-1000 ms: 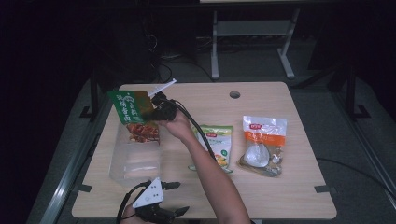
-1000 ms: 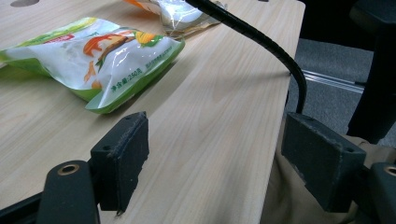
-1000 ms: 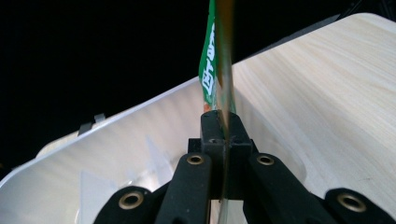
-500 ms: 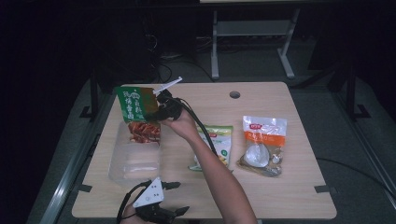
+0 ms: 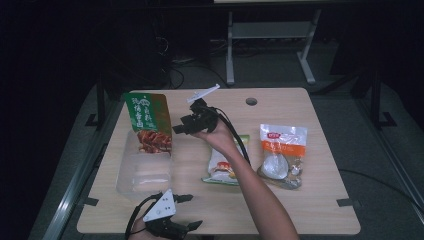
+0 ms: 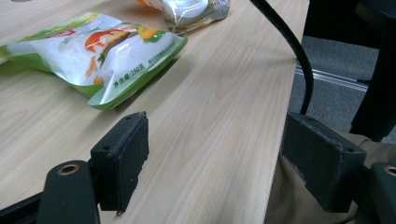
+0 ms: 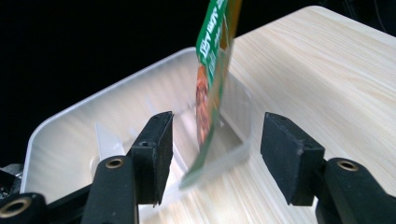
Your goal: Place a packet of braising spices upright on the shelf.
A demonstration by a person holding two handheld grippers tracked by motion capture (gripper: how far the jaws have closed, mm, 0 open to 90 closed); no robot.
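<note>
A green and orange snack packet [image 5: 147, 122] stands tilted in the far end of a clear plastic bin [image 5: 142, 175] at the table's left. My right gripper [image 5: 179, 127] hovers just right of it, open; its jaws have just been opening and nothing is pressed between the pads. In the right gripper view the packet [image 7: 212, 70] stands blurred ahead of the gap [image 7: 215, 154], its lower end inside the bin [image 7: 70, 121]. My left gripper [image 5: 192, 211] rests at the table's front edge, open. In its own view the left gripper [image 6: 215, 158] holds nothing.
A green and white food pouch [image 5: 225, 165] lies mid-table under the right forearm, and the left gripper view shows that pouch [image 6: 102, 51] too. A clear and orange packet [image 5: 281, 155] lies to its right. A cable hole [image 5: 251, 101] sits near the table's far edge.
The right gripper let go of the green packet and drew back to the right. The packet now stands in the bin by itself. The left gripper has not moved.
</note>
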